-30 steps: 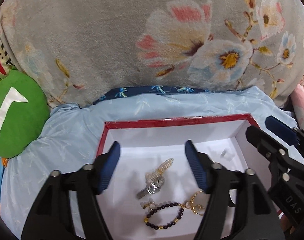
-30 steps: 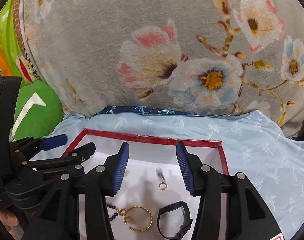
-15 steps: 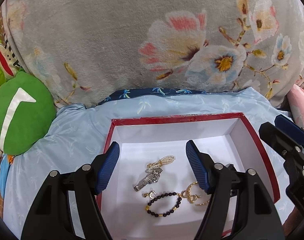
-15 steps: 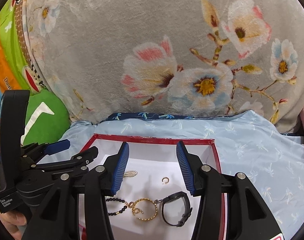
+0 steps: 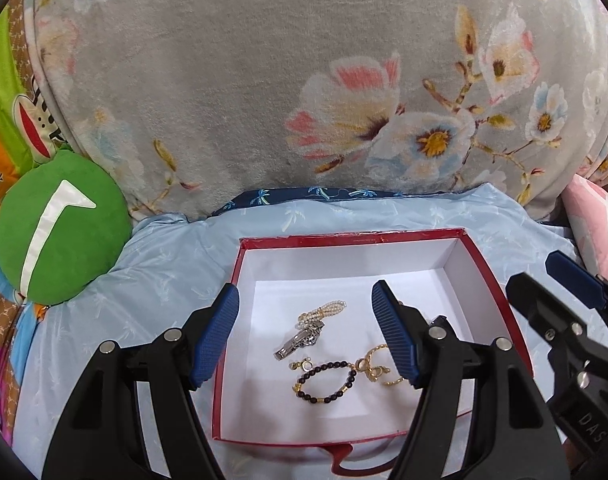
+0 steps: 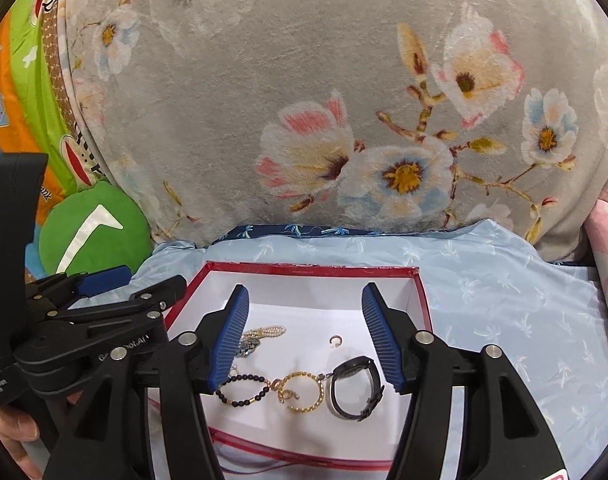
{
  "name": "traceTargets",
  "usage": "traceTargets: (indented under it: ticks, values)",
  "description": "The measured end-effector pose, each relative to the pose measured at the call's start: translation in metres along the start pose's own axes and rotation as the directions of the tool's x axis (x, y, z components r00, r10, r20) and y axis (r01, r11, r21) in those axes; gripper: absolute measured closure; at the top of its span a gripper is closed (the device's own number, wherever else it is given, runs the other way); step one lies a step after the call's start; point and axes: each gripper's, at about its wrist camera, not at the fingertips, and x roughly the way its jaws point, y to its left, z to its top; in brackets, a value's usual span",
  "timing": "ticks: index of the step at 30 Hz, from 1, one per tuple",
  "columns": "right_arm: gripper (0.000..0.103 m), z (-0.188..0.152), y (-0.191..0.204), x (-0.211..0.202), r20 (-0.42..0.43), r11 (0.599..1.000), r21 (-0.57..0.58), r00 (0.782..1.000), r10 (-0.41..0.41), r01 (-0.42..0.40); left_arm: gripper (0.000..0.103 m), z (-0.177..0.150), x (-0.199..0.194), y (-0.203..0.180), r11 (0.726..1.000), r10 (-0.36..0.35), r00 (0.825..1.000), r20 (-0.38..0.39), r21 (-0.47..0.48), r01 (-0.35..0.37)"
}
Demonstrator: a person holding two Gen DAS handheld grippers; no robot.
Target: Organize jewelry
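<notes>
Jewelry is lying loose in a shallow red-rimmed box (image 5: 480, 264) with a smooth white inside, and the box is sitting on a pale blue, satiny quilt (image 5: 151, 292). Near the box's middle, a short strand of small pearls (image 5: 331, 308) is touching a silver metal watch (image 5: 301, 338). Toward the near wall, a dark beaded bracelet (image 5: 324, 380) with gold spacers is curling into a loop, linked to a gold chain bracelet (image 6: 304, 392). Just right of that, a black strap watch (image 6: 356, 386) is standing on its edge in a ring shape. A tiny gold hoop earring (image 6: 335, 341) is lying apart from them, farther back.

The left gripper (image 5: 306, 334) is hovering over the box's left half with its ribbed blue fingers (image 5: 217, 336) spread wide, holding nothing. The right gripper (image 6: 304, 336) is likewise hanging over the box, fingers (image 6: 384, 336) wide apart and empty.

Behind, a plush grey floral blanket (image 5: 243, 80) is bulging, with a round green cushion (image 5: 59, 228) at its left.
</notes>
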Motion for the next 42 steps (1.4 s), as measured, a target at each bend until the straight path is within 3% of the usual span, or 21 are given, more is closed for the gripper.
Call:
traceTargets:
  ticks: [3,11,17,30,36,42]
  values:
    - [0.039,-0.007,0.000,-0.007,-0.007,1.000,0.006,1.000,-0.009,0.009,0.028,-0.005,-0.010,0.001,1.000,0.008,1.000,0.011,-0.004,-0.008]
    - [0.017,-0.034,0.005,-0.034,-0.015,0.999,0.023,0.999,-0.046,0.046,0.014,-0.031,-0.042,0.002,0.999,0.036,0.999,0.037,-0.018,-0.035]
    - [0.017,-0.057,0.014,-0.054,-0.030,0.997,0.002,0.997,-0.071,0.071,0.011,-0.064,-0.058,-0.003,0.996,0.089,0.996,0.016,0.001,-0.089]
    - [0.016,-0.118,0.028,-0.098,-0.088,0.996,-0.009,0.992,-0.090,0.089,0.010,-0.138,-0.081,0.001,0.994,0.092,0.991,-0.098,-0.047,-0.097]
    - [0.016,-0.132,0.028,-0.107,-0.119,0.997,0.020,0.990,-0.078,0.081,0.010,-0.149,-0.087,0.002,0.994,0.084,0.987,-0.134,-0.053,-0.092]
    - [0.016,-0.120,0.028,-0.109,-0.112,0.997,0.022,0.991,-0.077,0.080,0.010,-0.134,-0.095,0.003,0.993,0.099,0.989,-0.112,-0.058,-0.106]
